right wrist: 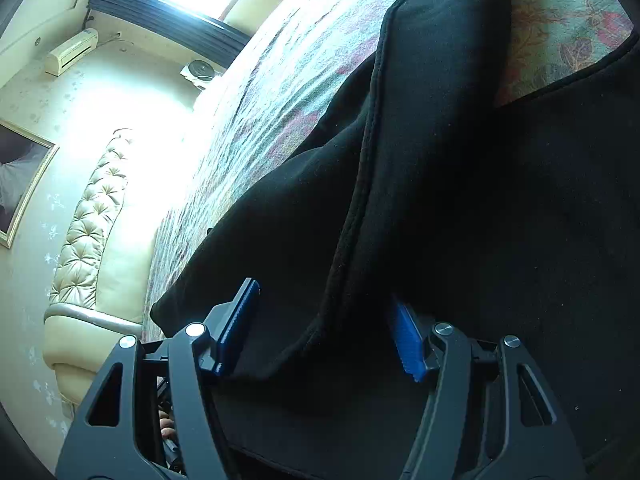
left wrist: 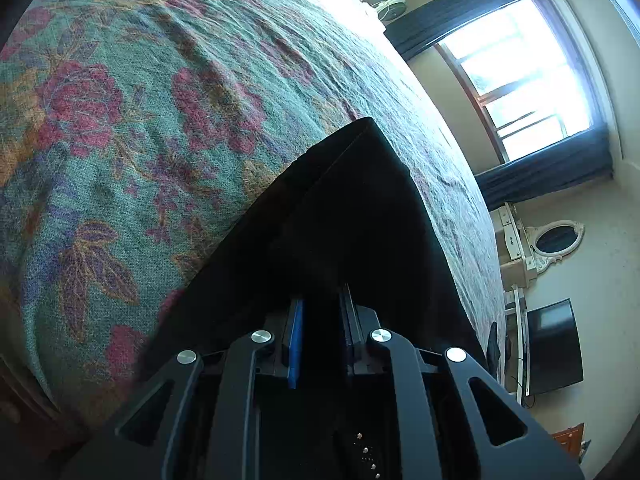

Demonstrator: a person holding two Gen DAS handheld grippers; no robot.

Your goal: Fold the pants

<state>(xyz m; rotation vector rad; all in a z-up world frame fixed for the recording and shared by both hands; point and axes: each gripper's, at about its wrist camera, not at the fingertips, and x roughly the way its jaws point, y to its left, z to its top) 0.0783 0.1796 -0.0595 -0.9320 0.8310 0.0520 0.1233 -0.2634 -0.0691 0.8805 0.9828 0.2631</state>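
Black pants (left wrist: 352,216) spread on a floral bedspread (left wrist: 120,120), teal ground with red roses, seen through both wrist cameras; in the left wrist view, a tapering black panel running from the near edge away to a blunt end far up the bed, its left border a clean diagonal against the bedspread, its right border lying near the bed's right edge; wide bare bedspread to the left and beyond; past the bed's right edge, a curtained window (left wrist: 520,76), an oval white-framed mirror (left wrist: 558,240) and a dark screen (left wrist: 554,348).

Left gripper (left wrist: 320,316) with blue pads drawn close together, clamped on a fold of the pants at their near end.

Right gripper (right wrist: 324,320) standing about half open over the pants (right wrist: 460,200), blue pads (right wrist: 240,316) apart, a raised seam ridge of cloth lying between them; pressing contact not discernible, so no grip claimed; cloth's left border falling short of the bed's left edge, lit bedspread (right wrist: 280,80) bare beyond; tufted cream headboard (right wrist: 92,216), wall air-conditioner (right wrist: 72,56) and framed picture (right wrist: 20,176) further left.

No legible writing, brand or label in either view.
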